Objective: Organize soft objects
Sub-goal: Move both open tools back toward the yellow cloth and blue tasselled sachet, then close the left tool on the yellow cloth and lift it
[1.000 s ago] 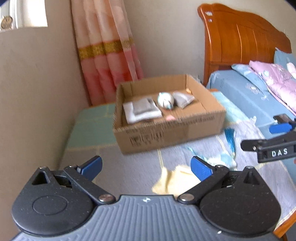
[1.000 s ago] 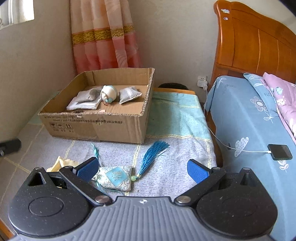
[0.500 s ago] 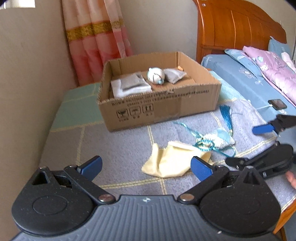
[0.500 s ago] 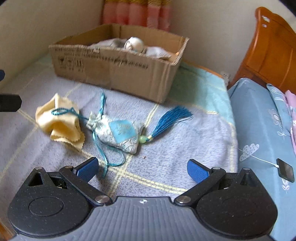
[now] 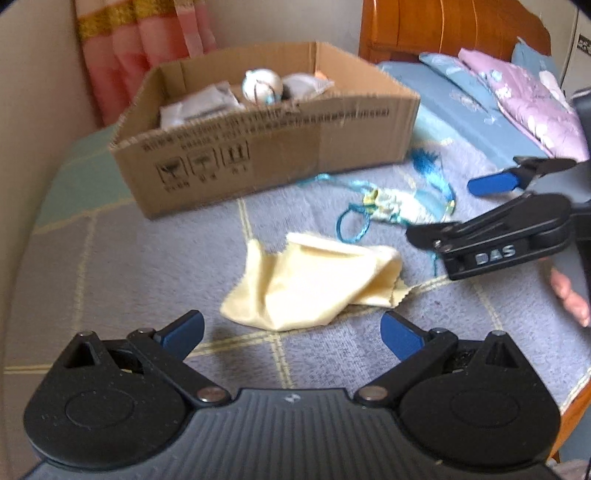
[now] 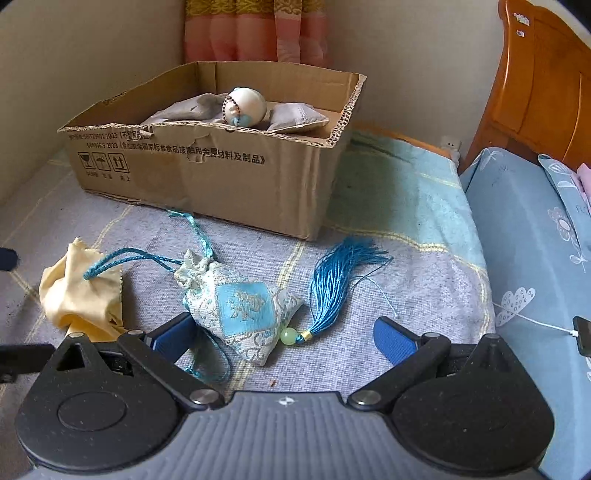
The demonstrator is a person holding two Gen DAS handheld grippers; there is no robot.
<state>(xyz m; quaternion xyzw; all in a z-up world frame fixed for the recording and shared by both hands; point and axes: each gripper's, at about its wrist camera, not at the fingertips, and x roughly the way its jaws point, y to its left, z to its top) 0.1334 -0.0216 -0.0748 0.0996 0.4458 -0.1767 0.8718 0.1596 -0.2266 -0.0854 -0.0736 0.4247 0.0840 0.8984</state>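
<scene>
Right wrist: sachet (image 6: 242, 312) nearer than before.

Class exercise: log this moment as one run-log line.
left gripper: open, before yellow cloth | right gripper: open, at blue sachet | cardboard box: partly filled

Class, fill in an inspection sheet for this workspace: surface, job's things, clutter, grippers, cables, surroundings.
Surface: grey checked cloth over a low table.
Job's things: yellow cloth crumpled; blue sachet with tassel lying loose; cardboard box holding grey pouches and a white ball.
Clutter: nothing seen.
Grippers: left gripper open, near the yellow cloth; right gripper open, around the sachet.
Cables: white cable to a phone on the bed.
Surroundings: wooden headboard, pink curtain, wall.
</scene>
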